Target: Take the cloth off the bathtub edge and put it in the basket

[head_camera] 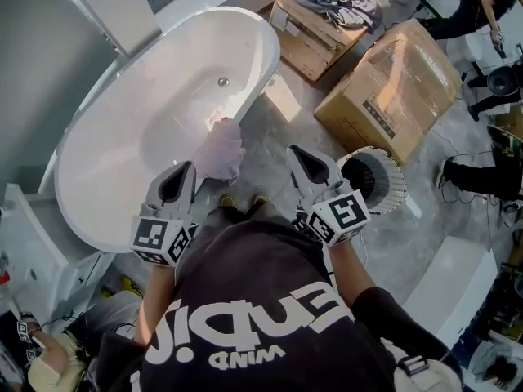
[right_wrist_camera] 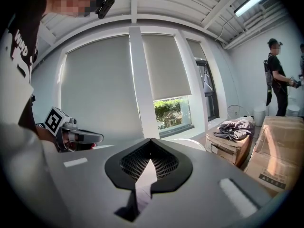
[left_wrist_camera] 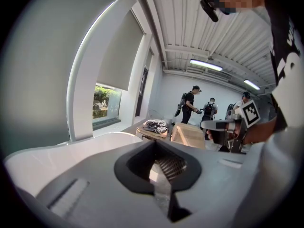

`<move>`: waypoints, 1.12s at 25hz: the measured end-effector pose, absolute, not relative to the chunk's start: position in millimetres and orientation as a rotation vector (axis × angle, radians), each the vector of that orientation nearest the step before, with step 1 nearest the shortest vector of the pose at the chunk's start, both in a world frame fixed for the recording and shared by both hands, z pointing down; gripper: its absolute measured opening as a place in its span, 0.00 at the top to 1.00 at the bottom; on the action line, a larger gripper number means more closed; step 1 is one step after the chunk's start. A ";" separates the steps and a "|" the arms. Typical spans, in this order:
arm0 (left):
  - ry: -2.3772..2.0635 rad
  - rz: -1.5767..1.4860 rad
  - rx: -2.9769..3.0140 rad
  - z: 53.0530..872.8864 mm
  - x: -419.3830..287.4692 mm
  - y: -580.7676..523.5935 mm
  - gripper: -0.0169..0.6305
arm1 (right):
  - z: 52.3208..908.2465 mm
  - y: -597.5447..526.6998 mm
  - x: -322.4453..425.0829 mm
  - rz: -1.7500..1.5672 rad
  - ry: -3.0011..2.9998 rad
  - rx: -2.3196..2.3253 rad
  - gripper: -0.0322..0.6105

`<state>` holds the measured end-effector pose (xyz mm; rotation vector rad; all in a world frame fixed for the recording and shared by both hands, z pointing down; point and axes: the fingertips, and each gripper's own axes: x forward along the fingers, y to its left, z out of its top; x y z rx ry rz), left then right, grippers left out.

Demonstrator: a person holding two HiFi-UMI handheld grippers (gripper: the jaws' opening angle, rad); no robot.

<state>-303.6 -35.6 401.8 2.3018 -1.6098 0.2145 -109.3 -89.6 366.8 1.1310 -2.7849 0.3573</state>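
Head view, left to right. The white bathtub (head_camera: 98,162) fills the 10 o'clock part of the frame. The left gripper (head_camera: 189,167) is level with the tub's near edge, its tips towards 1 o'clock. In the left gripper view its jaws are closed tip to tip, with nothing between them.

The cloth (head_camera: 221,149), pale pink and bunched, hangs over the bathtub edge. It lies at 2 o'clock from the left gripper's tips, just beside them and outside the jaws. Whether the tips touch it cannot be told.

The right gripper (head_camera: 292,149) is at 3 o'clock from the cloth, near it but clear of it, with a strip of grey floor (head_camera: 270,137) between them. Its tips point towards 11 o'clock. In the right gripper view its jaws are closed and empty. The cloth lies between the two grippers, closer to the left one.

The basket (head_camera: 391,188), round and white with ribbed walls and a dark interior, stands on the floor at 4 o'clock from the right gripper's tips, just beside that gripper's body.

At 1 o'clock in the frame stand two cardboard boxes (head_camera: 392,88). The farther one carries a heap of grey clothes (head_camera: 339,2).
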 end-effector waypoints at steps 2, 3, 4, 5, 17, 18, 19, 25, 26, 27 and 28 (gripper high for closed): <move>-1.621 0.203 2.281 399.0 -301.6 -39.4 0.98 | 364.7 -94.9 -110.2 0.364 -2.789 1.095 0.94; -1.628 0.196 2.267 398.8 -300.8 -39.1 0.98 | 364.0 -96.4 -111.1 0.366 -2.792 1.074 0.94; -1.635 0.192 2.254 398.9 -300.4 -39.4 0.98 | 363.6 -98.6 -112.3 0.369 -2.797 1.053 0.94; -1.642 0.191 2.244 399.3 -300.0 -41.0 0.98 | 364.0 -101.6 -113.8 0.372 -2.804 1.035 0.94; -1.653 0.237 2.161 436.9 -309.7 -63.0 0.98 | 407.7 -120.9 -145.5 0.464 -2.799 0.862 0.94; -1.651 0.238 2.156 441.9 -309.8 -66.1 0.98 | 414.3 -122.6 -150.1 0.470 -2.799 0.842 0.94; -1.649 0.233 2.149 447.1 -310.1 -69.7 0.98 | 420.4 -123.9 -155.8 0.466 -2.799 0.816 0.94; -1.635 0.209 2.147 480.2 -314.0 -86.4 0.98 | 445.7 -136.1 -197.8 0.399 -2.825 0.711 0.94; -1.634 0.213 2.150 487.2 -315.5 -87.2 0.98 | 451.6 -137.9 -203.2 0.393 -2.827 0.706 0.94; -1.637 0.226 2.158 494.7 -317.0 -88.0 0.98 | 459.0 -139.1 -207.5 0.383 -2.825 0.703 0.94; -1.644 0.249 2.171 502.7 -318.5 -88.9 0.98 | 467.8 -140.0 -210.9 0.377 -2.822 0.701 0.94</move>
